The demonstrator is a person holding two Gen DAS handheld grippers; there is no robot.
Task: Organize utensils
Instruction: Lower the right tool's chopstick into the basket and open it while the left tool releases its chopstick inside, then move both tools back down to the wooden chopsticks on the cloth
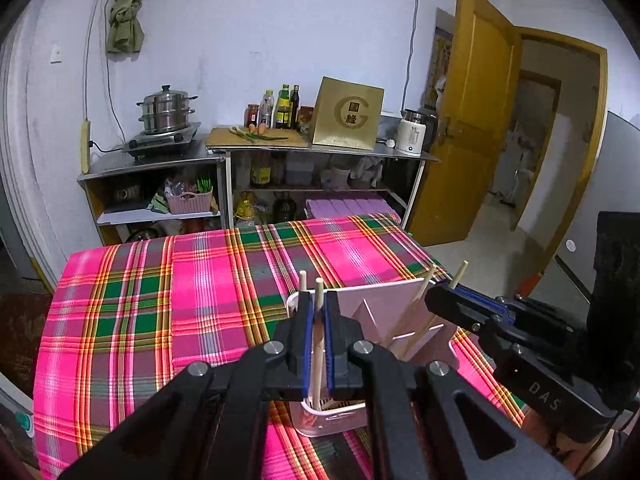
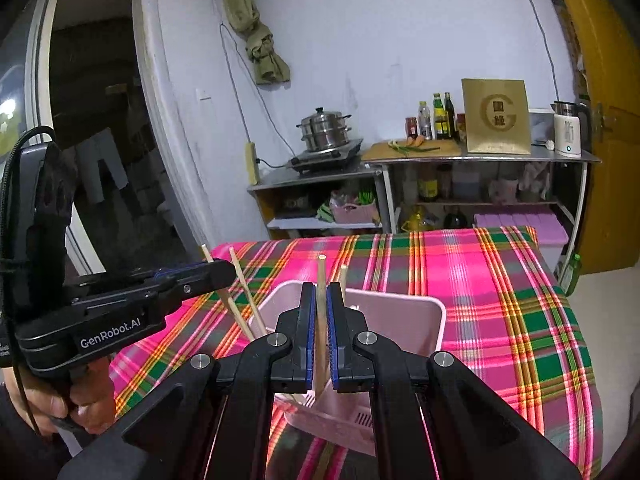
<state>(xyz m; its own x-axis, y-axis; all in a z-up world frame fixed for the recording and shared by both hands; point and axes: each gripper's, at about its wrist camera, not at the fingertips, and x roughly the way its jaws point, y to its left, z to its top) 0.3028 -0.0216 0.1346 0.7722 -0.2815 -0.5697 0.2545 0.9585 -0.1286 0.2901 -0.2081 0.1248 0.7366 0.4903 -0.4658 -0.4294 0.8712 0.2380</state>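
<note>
Both jaws pinch chopsticks over pink holder on plaid tablecloth, kitchen shelves behind.

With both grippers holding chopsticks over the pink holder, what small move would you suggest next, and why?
Probably open both jaws. The left gripper and right gripper each pinch a chopstick whose lower end already reaches into the pink holder.

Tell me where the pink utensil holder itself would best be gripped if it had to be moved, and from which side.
Probably the bare top rim of the pink utensil holder, from above on its right side in the right wrist view. The wall there is thin and upright, fitting narrow jaws, while chopsticks lean out on the left.
</note>
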